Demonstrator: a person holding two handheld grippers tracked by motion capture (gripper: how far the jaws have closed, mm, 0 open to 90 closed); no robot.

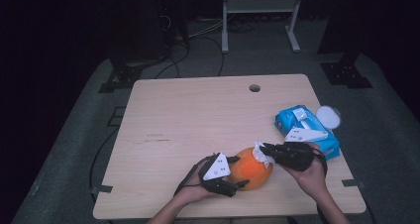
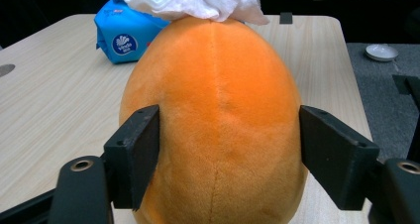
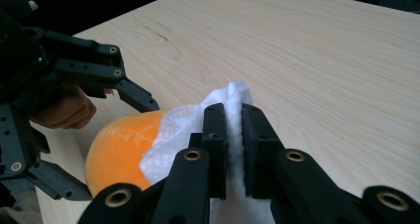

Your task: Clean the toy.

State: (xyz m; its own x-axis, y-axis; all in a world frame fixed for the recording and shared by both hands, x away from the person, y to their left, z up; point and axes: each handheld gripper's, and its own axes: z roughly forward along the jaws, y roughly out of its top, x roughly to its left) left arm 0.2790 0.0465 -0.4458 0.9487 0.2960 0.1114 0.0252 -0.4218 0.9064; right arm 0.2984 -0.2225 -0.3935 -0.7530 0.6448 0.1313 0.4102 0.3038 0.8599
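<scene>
While the high view is looking down on the pale wooden table [image 1: 198, 115], the orange plush ball [image 1: 250, 177] is sitting near the front edge, between the two hands. The left gripper [image 1: 236, 173] is straddling it from the near side, and the right gripper [image 1: 264, 149] is pressing a white tissue [image 1: 262, 154] onto its top. A blue tissue pack [image 1: 309, 130] is lying just beyond the right hand, by the table's right edge.

Over in the left gripper view, the plush ball [image 2: 218, 115] is sitting squarely between the jaws; the left pad is touching the fur, the right one is standing just clear. The tissue [image 2: 198, 1] is draping over the far top.

Switching to the right gripper view, the jaws are pinching the tissue [image 3: 233, 105] tight, laying it against the ball [image 3: 121, 144], with the left gripper [image 3: 106, 135] reaching around it.
</scene>
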